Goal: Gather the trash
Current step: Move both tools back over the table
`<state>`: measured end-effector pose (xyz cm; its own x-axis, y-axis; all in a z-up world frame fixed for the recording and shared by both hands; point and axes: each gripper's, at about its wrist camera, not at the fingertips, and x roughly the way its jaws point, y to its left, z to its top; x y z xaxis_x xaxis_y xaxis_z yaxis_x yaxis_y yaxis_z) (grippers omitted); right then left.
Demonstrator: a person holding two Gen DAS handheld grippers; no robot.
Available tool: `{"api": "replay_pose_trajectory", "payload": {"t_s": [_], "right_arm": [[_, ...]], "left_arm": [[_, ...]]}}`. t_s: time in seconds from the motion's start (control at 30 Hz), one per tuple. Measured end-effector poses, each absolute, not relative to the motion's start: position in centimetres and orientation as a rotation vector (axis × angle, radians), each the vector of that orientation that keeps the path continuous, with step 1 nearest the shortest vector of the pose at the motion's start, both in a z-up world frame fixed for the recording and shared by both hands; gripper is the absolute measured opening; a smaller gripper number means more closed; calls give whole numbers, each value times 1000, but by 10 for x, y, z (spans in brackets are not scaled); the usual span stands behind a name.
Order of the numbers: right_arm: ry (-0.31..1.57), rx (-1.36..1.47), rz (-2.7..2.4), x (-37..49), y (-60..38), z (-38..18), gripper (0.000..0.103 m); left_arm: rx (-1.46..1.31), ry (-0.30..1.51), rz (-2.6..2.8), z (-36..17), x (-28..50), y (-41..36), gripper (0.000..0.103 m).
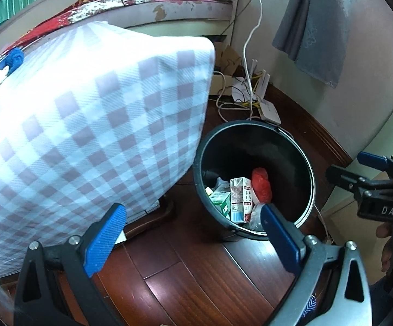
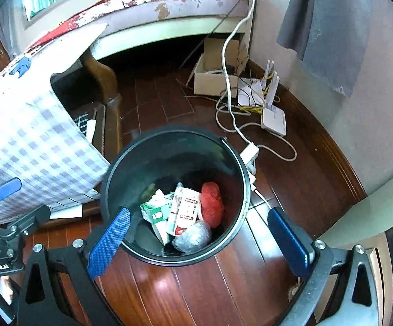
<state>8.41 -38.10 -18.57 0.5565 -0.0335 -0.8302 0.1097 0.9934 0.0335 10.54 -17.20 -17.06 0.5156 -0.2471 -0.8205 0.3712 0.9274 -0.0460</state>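
A black round trash bin (image 1: 302, 163) stands on the wooden floor; it also shows in the right wrist view (image 2: 169, 146). Inside lie a white-and-red carton (image 2: 184, 210), a green-and-white carton (image 2: 155, 212), a red crumpled wad (image 2: 211, 203) and a grey plastic ball (image 2: 192, 236). My left gripper (image 1: 193, 217) is open and empty, above the floor to the left of the bin. My right gripper (image 2: 199, 220) is open and empty, right above the bin's near rim. The right gripper also shows at the left wrist view's right edge (image 1: 359, 174).
A table draped in a purple-checked cloth (image 1: 87, 125) stands left of the bin. A bed (image 2: 169, 5) lies behind. A cardboard box (image 2: 212, 78), white router (image 2: 273, 118), power strip (image 2: 249, 153) and tangled cables lie on the floor behind the bin. A grey cloth (image 2: 329, 27) hangs on the wall.
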Motion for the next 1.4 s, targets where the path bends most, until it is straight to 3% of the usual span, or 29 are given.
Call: {"api": "replay_pose_trajectory", "payload": {"t_s": [0.83,1.03,1.4], "right_arm": [[692,84,62,94,-298,-91,102],[668,151,146,121,-271,-64,102],[682,-9,393,197,-134,-21,102]], "left_arm": [[73,768,-205,-79,100,-71,100],[55,727,-71,-49,120,-15,100],[-1,643,117,3,162,105,100]]}}
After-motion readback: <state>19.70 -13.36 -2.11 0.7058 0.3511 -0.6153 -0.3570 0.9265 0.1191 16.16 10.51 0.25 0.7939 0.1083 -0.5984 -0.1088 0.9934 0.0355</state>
